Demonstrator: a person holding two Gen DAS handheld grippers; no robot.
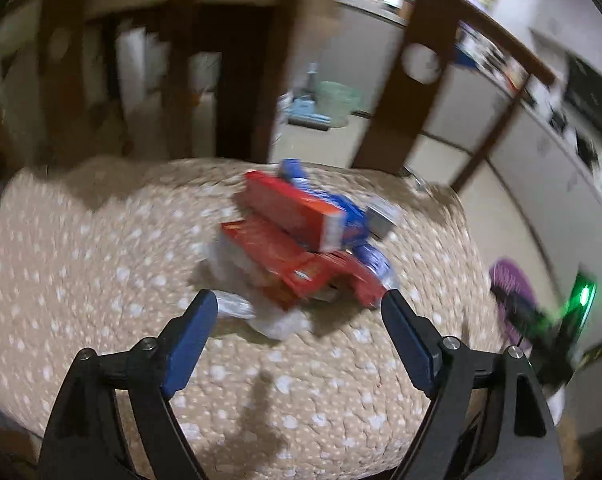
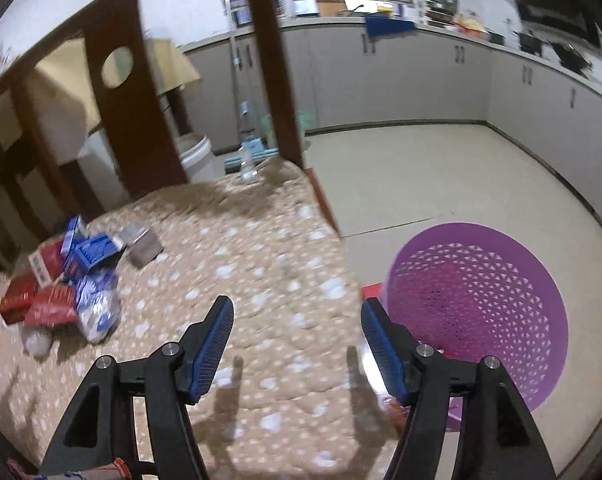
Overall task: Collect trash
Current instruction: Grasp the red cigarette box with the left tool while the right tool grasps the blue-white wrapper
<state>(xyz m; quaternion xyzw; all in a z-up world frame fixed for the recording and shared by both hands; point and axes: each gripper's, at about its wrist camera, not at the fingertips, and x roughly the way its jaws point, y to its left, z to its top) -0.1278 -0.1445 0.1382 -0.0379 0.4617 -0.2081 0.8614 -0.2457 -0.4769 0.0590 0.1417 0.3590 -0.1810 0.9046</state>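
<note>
Trash [image 1: 301,236]: red and blue boxes and wrappers piled mid-cushion [image 1: 81,264].
Left gripper [image 1: 297,312]: jaws spread, empty, just before the pile.
Right gripper [image 2: 297,320]: jaws spread, empty, over the cushion's right edge.
Basket [image 2: 481,312]: purple, on the floor beside that edge.

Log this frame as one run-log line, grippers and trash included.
left gripper: open, facing trash pile | right gripper: open, empty | purple basket: on floor beside cushion

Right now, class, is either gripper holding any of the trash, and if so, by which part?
Nothing is held. The left gripper is open just short of the pile of boxes, and the right gripper is open over the cushion.
</note>
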